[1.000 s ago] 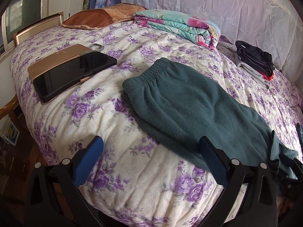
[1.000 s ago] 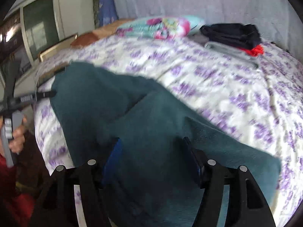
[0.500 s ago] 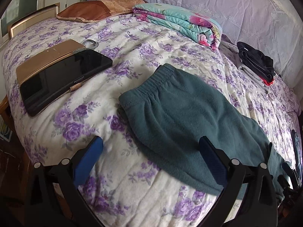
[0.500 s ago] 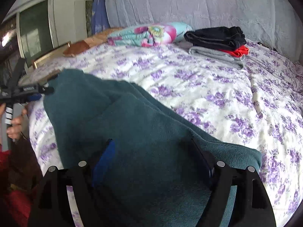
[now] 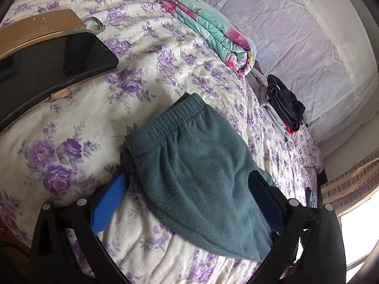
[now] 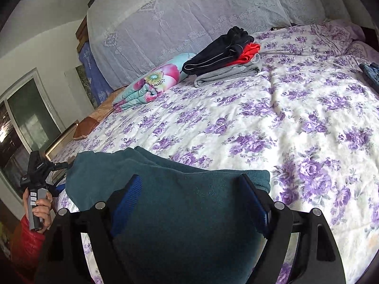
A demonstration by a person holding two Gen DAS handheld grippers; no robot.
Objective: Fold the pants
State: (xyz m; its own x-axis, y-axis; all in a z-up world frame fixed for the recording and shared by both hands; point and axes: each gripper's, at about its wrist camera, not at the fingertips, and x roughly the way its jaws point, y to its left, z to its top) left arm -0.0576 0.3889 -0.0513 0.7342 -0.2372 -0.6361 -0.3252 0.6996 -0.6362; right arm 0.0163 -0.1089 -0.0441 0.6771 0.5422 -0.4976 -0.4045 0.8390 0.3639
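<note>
Teal fleece pants (image 5: 199,165) lie folded lengthwise on the floral bed near its front edge, waistband toward the far left. My left gripper (image 5: 187,189) is open, low over the waist part, its blue fingers (image 5: 111,201) on either side of the cloth. The same pants (image 6: 189,213) fill the bottom of the right wrist view. My right gripper (image 6: 191,194) is open and straddles the leg end, fingers (image 6: 253,208) just above or on the fabric. The left gripper (image 6: 38,177) and the hand holding it show at the far left.
A black tablet on a brown case (image 5: 47,54) lies left of the pants. A folded floral quilt (image 5: 213,30) and a stack of folded dark, red and grey clothes (image 6: 225,56) sit toward the back. Blue jeans (image 6: 372,73) lie at the far right.
My left gripper has moved forward and down over the waist of the pants. My right gripper has tilted; the pants now lie flatter and shorter on the bed.
</note>
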